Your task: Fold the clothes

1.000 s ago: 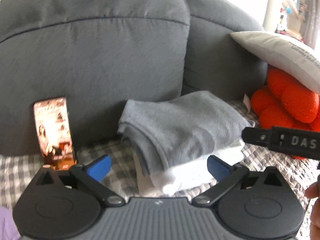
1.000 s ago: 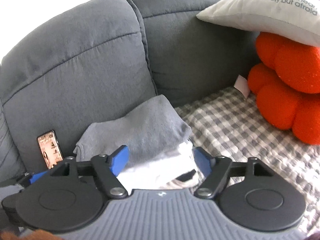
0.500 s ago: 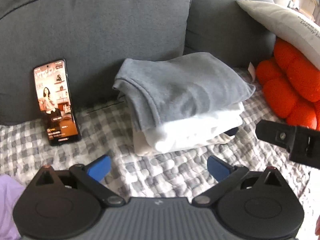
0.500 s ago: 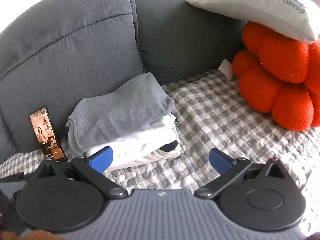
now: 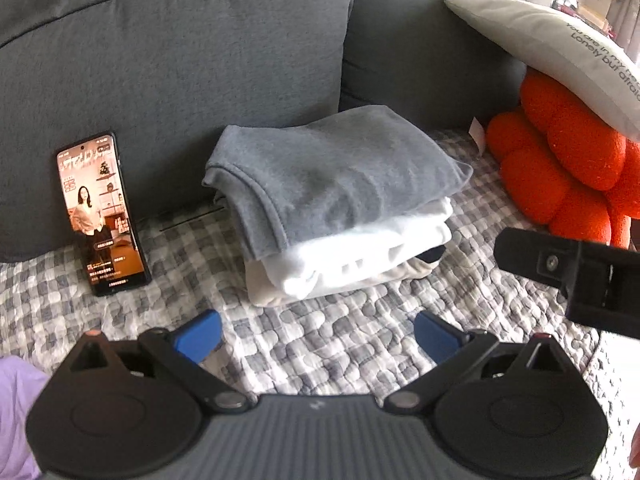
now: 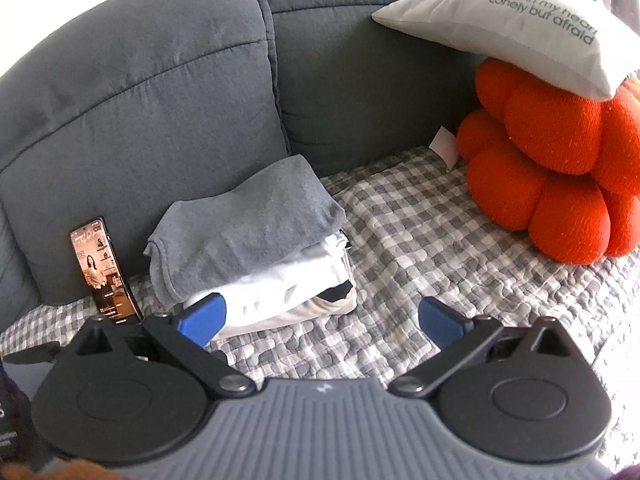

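my left wrist camera is looking down its fingers at the folded pile point(image 5: 332, 204) from near; my right is sitting perhaps slightly farther, both sharing the phone point(image 6: 105, 272) and sofa point(image 6: 160, 92).

Clothes stack point(image 5: 336, 208) is set on sofa cover point(image 5: 360, 340); phone point(image 5: 102, 216) propped left of it, cushion point(image 5: 560, 168) right, backrest point(image 5: 180, 60) behind.

Folded grey fleece garment point(image 5: 336, 176) sitting on folded white cotton garment point(image 5: 360, 256), grey-and-white checked quilted blanket point(image 6: 420, 240) underneath, bright orange knobbly cushion point(image 6: 552, 168) glowing nearby.
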Tool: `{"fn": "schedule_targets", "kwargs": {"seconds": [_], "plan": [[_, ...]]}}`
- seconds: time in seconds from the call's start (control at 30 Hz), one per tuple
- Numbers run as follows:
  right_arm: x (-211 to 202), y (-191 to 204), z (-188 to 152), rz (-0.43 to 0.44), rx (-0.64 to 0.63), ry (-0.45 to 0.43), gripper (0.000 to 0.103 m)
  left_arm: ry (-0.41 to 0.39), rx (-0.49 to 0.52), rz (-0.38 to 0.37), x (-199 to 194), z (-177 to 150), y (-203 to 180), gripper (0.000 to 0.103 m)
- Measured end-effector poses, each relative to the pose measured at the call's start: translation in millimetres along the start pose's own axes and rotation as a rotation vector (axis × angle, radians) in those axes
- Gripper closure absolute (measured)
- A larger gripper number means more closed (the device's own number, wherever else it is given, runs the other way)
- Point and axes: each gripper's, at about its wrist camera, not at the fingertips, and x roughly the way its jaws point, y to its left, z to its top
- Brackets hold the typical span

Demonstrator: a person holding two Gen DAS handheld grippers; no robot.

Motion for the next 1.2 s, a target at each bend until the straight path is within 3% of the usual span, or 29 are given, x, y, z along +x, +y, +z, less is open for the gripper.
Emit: {"fn": "schedule_targets", "kwargs": {"seconds": [1.2], "plan": [[-15.5,7.5,5.4,0.002,-0.026,-0.008,0.000,-0.015,-0.007,-0.020,-17.1,3.6,-0.3,0.000]]}}
